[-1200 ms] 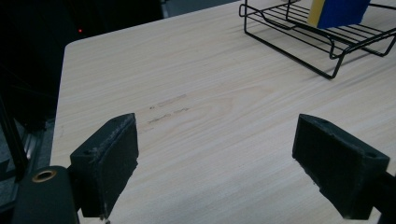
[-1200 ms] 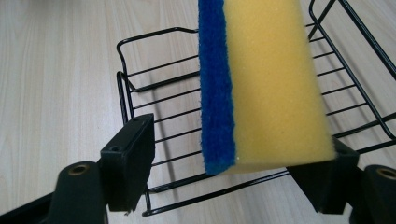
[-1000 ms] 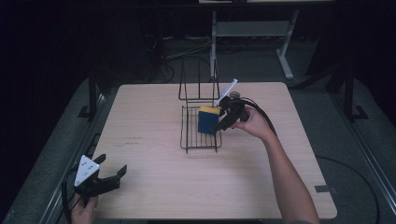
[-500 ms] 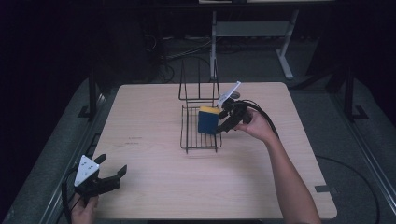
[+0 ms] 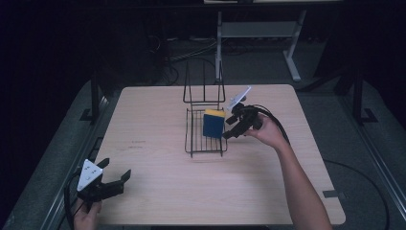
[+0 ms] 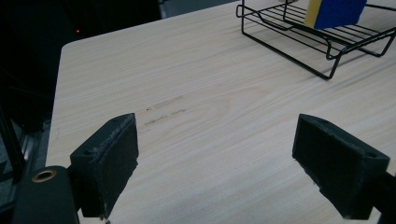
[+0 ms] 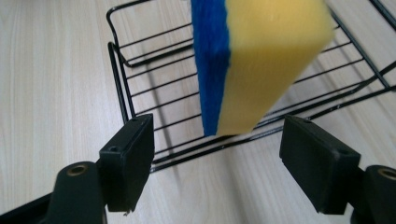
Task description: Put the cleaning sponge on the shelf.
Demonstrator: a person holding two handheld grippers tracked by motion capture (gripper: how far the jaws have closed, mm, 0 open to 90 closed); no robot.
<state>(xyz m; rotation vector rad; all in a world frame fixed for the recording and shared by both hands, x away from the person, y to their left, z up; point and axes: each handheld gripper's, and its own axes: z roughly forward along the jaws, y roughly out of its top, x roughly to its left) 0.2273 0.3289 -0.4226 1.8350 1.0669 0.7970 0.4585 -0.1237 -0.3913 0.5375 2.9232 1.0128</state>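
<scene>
Your right gripper (image 5: 230,125) sits just right of the wire rack (image 5: 205,143), jaws spread wide and nothing between the pads; in the right gripper view the sponge (image 7: 254,60) lies beyond the jaw tips, not clamped. The sponge (image 5: 213,123) stands on edge in the rack's flat tray, blue scrub face toward the near side, yellow foam toward your gripper. It looks to be propped by the wires, which is likely why an upright stance holds without a grip. Your left gripper (image 5: 112,183) rests at the near left corner of the table (image 5: 153,110), jaws wide and empty, well apart from the work; probably parked there to keep the lane clear. The rack's tall wire back (image 5: 203,86) rises behind the tray on the far side. For any approach, the tray's rim wires lie between your jaws and the sponge's lower edge. A nudge could tip the sponge over, judging by the narrow footing.
</scene>
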